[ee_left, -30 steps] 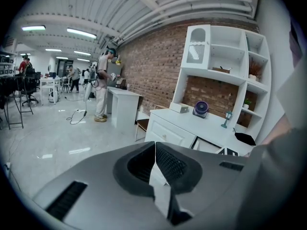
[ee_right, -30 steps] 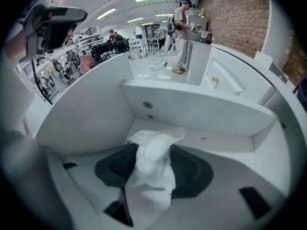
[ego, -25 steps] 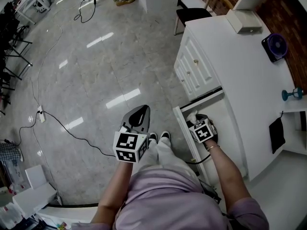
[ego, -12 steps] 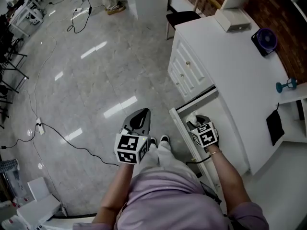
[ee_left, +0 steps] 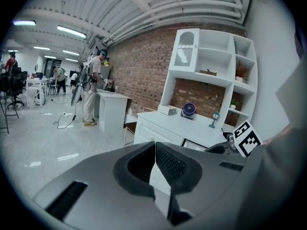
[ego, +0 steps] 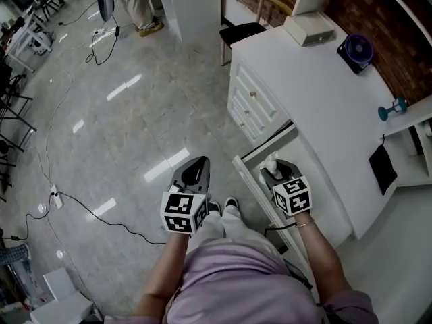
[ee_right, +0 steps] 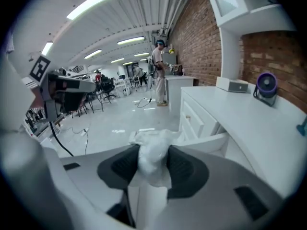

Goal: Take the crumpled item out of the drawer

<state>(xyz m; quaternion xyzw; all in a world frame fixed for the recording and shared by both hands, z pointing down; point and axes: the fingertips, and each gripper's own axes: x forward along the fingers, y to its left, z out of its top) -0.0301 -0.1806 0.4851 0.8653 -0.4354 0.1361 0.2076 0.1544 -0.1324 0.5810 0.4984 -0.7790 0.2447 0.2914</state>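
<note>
Right tool [ee_right: 153, 163] clamps crumpled item [ee_right: 152, 145] over open drawer [ego: 248, 181].

The drawer [ego: 244, 174] juts from the counter [ego: 304, 93]; over it, perhaps just clear, the right gripper [ego: 272, 169] holds the crumpled item [ego: 271, 159]; the left gripper [ego: 196, 169] hangs leftward, above the floor [ego: 135, 113].

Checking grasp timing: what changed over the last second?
The right gripper closed its jaws onto the crumpled white item and now pinches it, still over the open drawer. The left gripper stayed shut and empty above the floor.
</note>
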